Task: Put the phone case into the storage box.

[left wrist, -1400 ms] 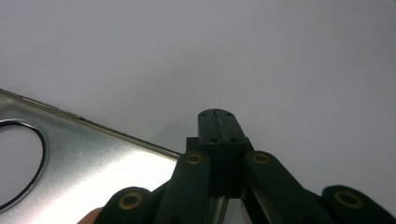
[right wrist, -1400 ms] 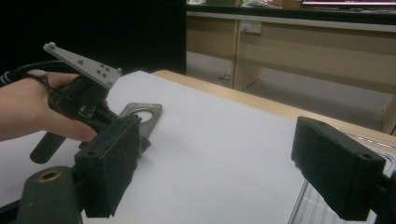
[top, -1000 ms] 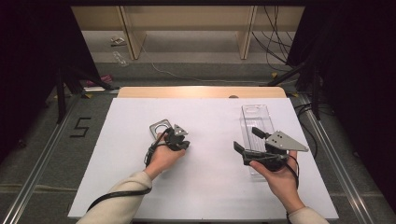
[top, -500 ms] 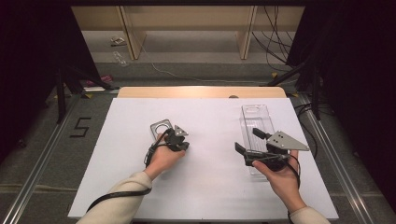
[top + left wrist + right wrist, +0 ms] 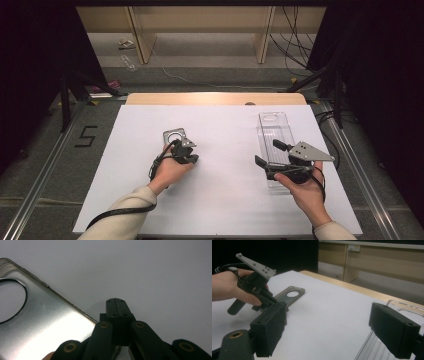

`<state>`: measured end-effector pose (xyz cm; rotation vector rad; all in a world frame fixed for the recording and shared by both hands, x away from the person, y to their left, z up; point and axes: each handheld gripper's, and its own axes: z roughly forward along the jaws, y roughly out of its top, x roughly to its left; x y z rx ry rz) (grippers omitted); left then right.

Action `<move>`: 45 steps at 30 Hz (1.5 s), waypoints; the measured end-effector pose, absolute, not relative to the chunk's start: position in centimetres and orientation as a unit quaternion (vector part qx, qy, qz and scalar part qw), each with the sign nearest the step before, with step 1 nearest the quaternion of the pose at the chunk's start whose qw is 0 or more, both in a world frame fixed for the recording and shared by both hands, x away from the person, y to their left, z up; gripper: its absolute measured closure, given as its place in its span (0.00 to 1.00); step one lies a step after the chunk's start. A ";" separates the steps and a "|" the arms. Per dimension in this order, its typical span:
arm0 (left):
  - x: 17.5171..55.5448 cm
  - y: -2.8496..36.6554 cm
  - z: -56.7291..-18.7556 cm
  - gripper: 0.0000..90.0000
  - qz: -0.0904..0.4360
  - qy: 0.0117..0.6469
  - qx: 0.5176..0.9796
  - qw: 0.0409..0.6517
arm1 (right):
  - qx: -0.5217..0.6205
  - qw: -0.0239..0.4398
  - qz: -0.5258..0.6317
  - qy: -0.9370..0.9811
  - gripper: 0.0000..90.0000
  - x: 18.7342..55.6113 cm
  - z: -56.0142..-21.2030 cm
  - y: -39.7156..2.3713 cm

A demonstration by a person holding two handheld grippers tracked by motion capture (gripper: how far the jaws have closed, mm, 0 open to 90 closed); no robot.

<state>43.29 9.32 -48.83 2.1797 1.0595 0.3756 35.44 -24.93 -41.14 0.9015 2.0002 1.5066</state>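
High view overlooks table (image 5: 220, 130); tool cameras sit close.

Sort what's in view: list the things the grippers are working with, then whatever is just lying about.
In the job:
- translucent grey phone case with round camera cutout
- clear plastic packaging tray
- left gripper, shut
- right gripper, open

Lying about:
- clear plastic bottle on the floor

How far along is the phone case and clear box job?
Done: nothing yet; phone case lies flat on the white table, apart from the clear box. In hand: left gripper, shut, touches the table beside the case; right gripper open, empty. Left: apparently grasping the case.
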 end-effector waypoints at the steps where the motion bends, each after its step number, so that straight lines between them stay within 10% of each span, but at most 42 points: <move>1: 43.3 9.3 -48.8 1.00 0.144 0.407 0.837 0.338 | 0.326 0.238 0.549 0.732 0.18 35.4 -41.2 -25.0; 45: 42.1 12.7 -48.7 1.00 0.131 0.419 0.837 0.327 | 0.324 0.232 0.537 0.743 0.18 34.6 -41.9 -25.9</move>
